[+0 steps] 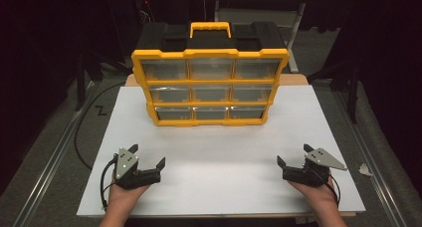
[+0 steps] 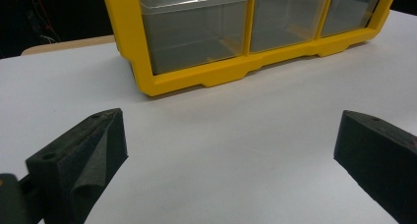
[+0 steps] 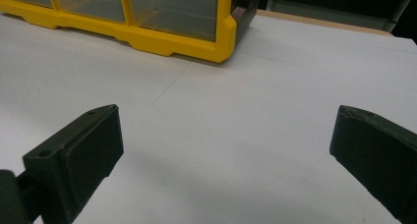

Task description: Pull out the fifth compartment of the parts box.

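yellow plastic frames the drawer box (image 1: 210, 85) standing upright in the upper middle of the high view, on the white bench (image 1: 219, 157), its nine clear drawers facing us, all pushed in. the black carry handle with its yellow grip sits on top. we judge it was stood on its base this way so the drawers can be reached from the front. we hold our left gripper (image 1: 147, 157) at the lower left and our right gripper (image 1: 292, 155) at the lower right, both well apart from the box. each has its fingers spread wide, holding nothing. in the left gripper view the bottom row of drawers (image 2: 255, 22) lies at the top of the frame; in the right gripper view the box's corner (image 3: 216, 42) shows upper left.
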{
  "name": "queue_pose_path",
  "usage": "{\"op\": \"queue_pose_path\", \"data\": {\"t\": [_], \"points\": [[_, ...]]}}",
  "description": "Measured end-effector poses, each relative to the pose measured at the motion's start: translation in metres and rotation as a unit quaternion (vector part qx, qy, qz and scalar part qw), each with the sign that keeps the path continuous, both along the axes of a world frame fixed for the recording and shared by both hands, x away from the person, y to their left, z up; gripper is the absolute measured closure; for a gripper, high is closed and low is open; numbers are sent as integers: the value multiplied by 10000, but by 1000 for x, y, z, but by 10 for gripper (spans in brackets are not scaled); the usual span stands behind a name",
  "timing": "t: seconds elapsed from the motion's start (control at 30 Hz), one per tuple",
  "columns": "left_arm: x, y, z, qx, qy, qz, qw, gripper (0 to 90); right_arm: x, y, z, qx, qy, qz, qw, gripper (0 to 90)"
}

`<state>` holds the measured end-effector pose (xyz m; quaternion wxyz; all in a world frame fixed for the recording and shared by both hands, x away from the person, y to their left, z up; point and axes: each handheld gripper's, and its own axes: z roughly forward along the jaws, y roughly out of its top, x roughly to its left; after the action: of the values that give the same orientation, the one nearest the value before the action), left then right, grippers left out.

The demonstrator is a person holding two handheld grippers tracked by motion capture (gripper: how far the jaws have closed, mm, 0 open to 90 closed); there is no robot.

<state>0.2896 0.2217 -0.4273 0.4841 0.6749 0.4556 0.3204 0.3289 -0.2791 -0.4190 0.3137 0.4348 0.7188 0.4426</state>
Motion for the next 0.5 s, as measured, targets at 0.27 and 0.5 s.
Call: {"op": "queue_pose_path", "data": {"t": [0.27,0.5], "points": [[2,1,-1,-39,40,-69,10000,1,8,2,-2,-109,-17,-50,9999,9],[3,-1,-2,-91,44,-156,9998,1,18,7,-5,-224,-16,-28,9997,9]]}}
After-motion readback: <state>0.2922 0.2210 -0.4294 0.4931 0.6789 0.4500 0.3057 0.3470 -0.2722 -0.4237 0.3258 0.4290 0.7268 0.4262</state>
